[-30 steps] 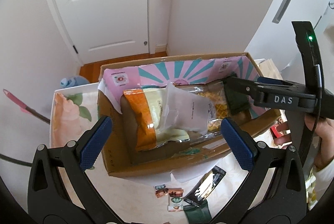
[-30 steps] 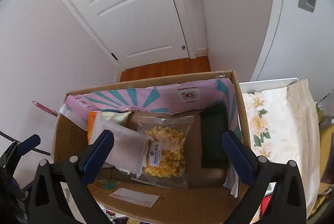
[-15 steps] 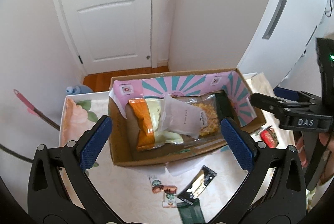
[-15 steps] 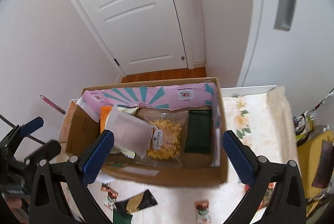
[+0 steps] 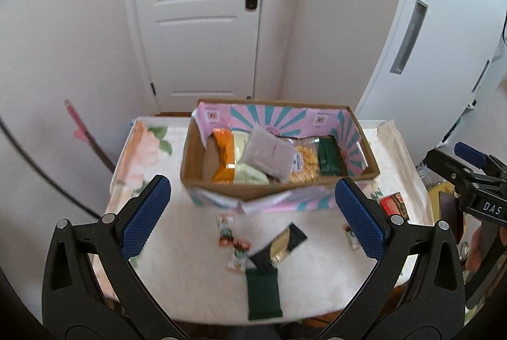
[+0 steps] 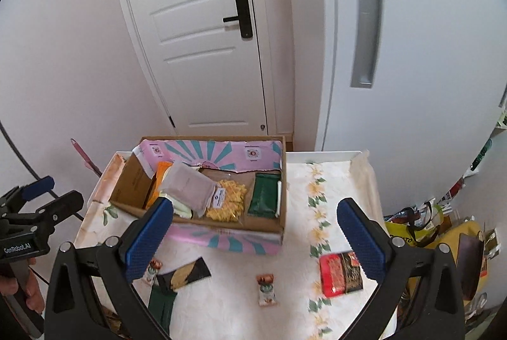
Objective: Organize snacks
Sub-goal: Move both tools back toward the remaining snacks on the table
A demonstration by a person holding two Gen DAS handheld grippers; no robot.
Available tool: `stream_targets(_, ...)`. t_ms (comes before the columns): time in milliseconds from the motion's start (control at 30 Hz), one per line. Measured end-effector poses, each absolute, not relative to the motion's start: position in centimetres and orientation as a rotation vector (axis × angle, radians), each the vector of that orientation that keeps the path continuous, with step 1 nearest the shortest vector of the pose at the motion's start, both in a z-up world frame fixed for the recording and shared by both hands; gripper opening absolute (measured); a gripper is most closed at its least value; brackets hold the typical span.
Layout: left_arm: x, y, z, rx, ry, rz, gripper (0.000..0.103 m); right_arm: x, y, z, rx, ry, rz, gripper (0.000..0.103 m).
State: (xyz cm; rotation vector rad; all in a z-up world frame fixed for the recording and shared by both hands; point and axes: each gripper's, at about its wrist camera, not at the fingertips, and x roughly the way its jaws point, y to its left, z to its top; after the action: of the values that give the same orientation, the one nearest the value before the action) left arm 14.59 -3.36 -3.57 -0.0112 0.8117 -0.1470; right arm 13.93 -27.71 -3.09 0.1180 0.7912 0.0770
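A cardboard box [image 5: 253, 186] with pink and teal lining stands at the back of the table; it also shows in the right wrist view [image 6: 202, 224]. Inside lie an orange bag [image 5: 223, 156], a grey pouch [image 5: 269, 154], a yellow snack bag [image 5: 305, 162] and a dark green packet [image 5: 328, 154]. On the cloth in front lie small wrapped snacks [image 5: 229, 237], a black and gold packet [image 5: 282, 246], a dark green packet [image 5: 263, 292] and a red and black packet [image 6: 340, 273]. My left gripper [image 5: 252, 216] is open and empty above the table's front. My right gripper [image 6: 255, 229] is open and empty.
The table [image 6: 332, 181] has a white floral cloth and a raised rim. A white door [image 5: 196, 23] and walls stand behind it. Bags and clutter [image 6: 443, 229] lie at the right of the table. A small snack [image 6: 267, 289] lies near the front edge.
Both grippers have pulled back and up from the box, so the whole table and the loose snacks in front came into view. Both stayed open and empty.
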Motion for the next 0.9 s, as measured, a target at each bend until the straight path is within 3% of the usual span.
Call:
stream_targets(567,4.7,-3.8,-7.0,-0.082,0.843,-0.033,0.103,5.9,-29.7,-5.9,0.087,0.813,0.168,0.103)
stream_targets(900,3.6,-4.2,-13.2,-0.087,0.864,-0.05,0.103,4.6,-28.7,-10.5,0.084,0.815,0.144,0.103)
